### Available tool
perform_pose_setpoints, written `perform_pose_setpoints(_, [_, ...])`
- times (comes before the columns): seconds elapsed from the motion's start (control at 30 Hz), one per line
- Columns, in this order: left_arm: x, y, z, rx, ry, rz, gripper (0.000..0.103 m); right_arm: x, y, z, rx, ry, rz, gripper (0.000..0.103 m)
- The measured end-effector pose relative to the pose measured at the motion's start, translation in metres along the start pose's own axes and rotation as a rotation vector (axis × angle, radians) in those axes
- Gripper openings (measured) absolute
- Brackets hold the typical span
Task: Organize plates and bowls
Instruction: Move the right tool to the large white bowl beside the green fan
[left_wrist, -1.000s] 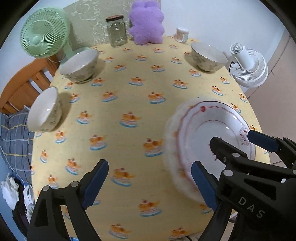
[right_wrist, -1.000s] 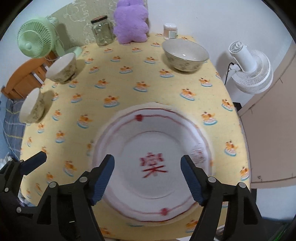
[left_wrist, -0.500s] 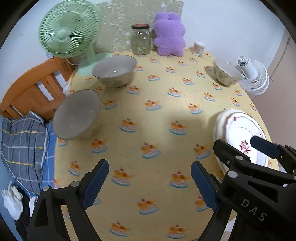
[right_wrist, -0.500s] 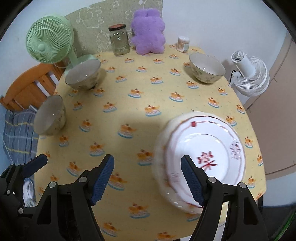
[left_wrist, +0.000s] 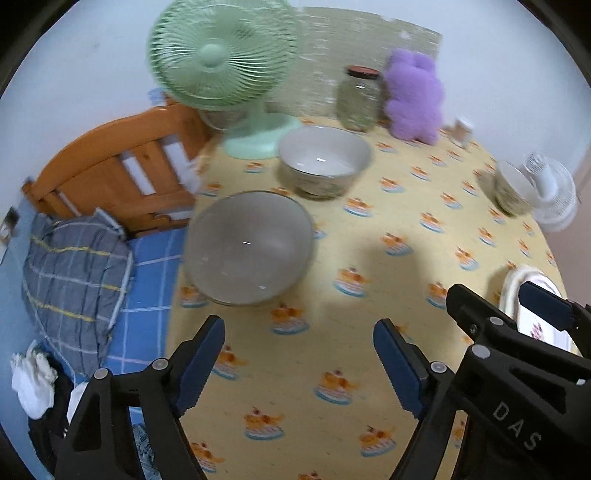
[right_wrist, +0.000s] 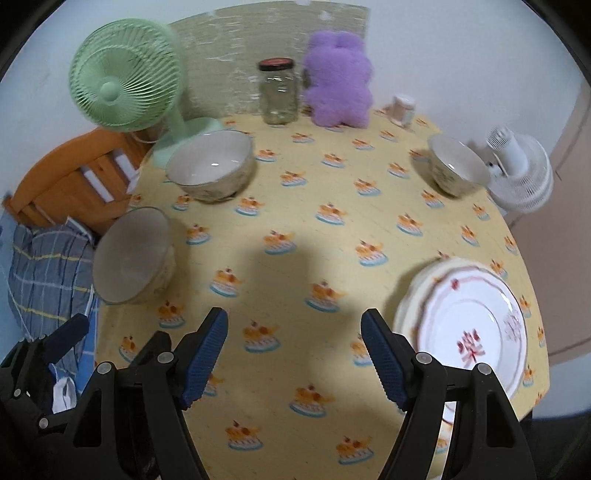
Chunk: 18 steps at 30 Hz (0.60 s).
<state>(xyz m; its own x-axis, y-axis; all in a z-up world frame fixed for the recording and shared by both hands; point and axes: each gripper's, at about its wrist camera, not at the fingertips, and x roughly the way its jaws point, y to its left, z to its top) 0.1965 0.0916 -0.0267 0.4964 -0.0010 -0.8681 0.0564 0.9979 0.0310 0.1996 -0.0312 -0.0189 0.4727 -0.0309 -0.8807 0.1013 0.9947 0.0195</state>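
Three bowls stood on the yellow tablecloth (right_wrist: 332, 258): the near bowl (right_wrist: 133, 254) at middle left, hard against the table's left edge; a second bowl (right_wrist: 210, 168) above it, just beside the green fan (right_wrist: 122, 88); a third bowl (right_wrist: 456, 168) at upper right, near the edge by the white fan (right_wrist: 521, 173). One stack of plates (right_wrist: 465, 328), its count unclear, lay at lower right close to the rim, the top plate bearing a red character. Along the upper edge stood one glass jar (right_wrist: 277, 92), one purple plush toy (right_wrist: 338, 77) and one small container (right_wrist: 402, 107). Two fans in all.

The left gripper (left_wrist: 299, 362) hung just below the near bowl in its own view, jaws closing with nothing between them. The right gripper (right_wrist: 293, 360) stood open and empty over bare cloth, between near bowl and plates.

The centre of the table lay free; a wooden bed frame (right_wrist: 74, 177) and checked pillow (right_wrist: 40, 269) sat beyond the left edge
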Motion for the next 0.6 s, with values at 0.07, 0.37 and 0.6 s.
perform_pose_setpoints(0.07, [0.001, 0.011, 0.002, -0.027, -0.012, 0.028, 0.082, 0.003, 0.011, 0.005, -0.028, -0.007, 0.013, 0.077])
perform_pose_setpoints(0.37, [0.027, 0.06, 0.019, -0.086, -0.01, 0.075, 0.073, 0.028, 0.067, 0.029, -0.095, -0.015, 0.043, 0.077])
perform_pose_setpoints(0.6, [0.042, 0.077, 0.036, -0.084, -0.006, 0.069, 0.071, 0.049, 0.087, 0.047, -0.075, -0.009, 0.068, 0.076])
